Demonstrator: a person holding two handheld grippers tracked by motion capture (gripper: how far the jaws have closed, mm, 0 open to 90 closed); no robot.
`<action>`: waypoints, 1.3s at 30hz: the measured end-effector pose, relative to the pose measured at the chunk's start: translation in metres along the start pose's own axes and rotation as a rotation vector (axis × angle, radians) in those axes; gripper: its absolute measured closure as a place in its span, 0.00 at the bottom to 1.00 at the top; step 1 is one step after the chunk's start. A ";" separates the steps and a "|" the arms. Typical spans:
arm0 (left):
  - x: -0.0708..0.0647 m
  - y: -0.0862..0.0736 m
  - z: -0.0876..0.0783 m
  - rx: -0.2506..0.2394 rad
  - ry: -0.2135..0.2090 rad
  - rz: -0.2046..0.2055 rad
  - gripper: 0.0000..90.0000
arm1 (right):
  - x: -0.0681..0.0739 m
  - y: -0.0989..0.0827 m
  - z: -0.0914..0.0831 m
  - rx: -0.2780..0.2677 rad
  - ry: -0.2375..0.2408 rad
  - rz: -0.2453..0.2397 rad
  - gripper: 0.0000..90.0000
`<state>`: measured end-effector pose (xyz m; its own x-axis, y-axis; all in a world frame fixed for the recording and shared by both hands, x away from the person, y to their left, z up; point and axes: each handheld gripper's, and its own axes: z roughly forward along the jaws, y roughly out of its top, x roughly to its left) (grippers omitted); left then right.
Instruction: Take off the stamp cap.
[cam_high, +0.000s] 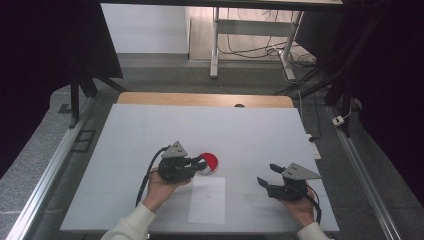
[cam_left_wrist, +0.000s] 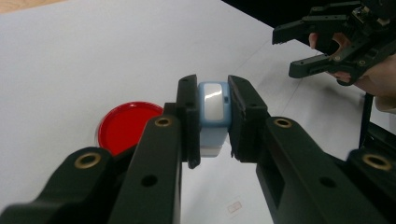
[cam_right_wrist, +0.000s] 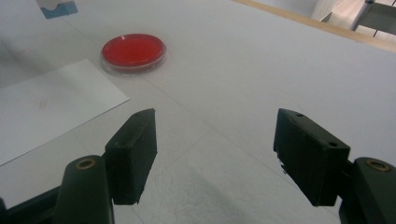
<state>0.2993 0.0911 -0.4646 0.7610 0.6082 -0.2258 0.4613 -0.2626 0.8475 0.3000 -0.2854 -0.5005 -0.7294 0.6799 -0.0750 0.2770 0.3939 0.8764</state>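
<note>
Gripping a small pale-blue block upright between closed jaws, the left gripper holds it just beside the red dish, while the right gripper, jaws wide and empty, waits well apart.

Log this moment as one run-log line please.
left gripper: shut on blue-white block | right gripper: open, nothing between its jaws | red dish: on table beside paper sheet

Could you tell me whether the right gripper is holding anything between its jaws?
No, the right gripper has its jaws wide apart over the bare table.
</note>
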 end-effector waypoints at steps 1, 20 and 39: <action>0.000 0.000 0.000 -0.002 -0.001 -0.001 0.84 | 0.001 0.000 0.000 0.000 0.003 0.000 0.33; -0.002 0.007 -0.001 -0.023 -0.006 0.003 0.84 | 0.026 0.008 0.010 -0.003 0.033 -0.021 0.33; -0.004 0.006 0.006 -0.008 -0.008 0.005 0.84 | 0.047 0.017 0.025 -0.044 0.041 -0.029 0.35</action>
<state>0.3014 0.0829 -0.4616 0.7671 0.6007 -0.2251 0.4537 -0.2600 0.8524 0.2859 -0.2317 -0.5012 -0.7622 0.6422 -0.0816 0.2281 0.3844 0.8945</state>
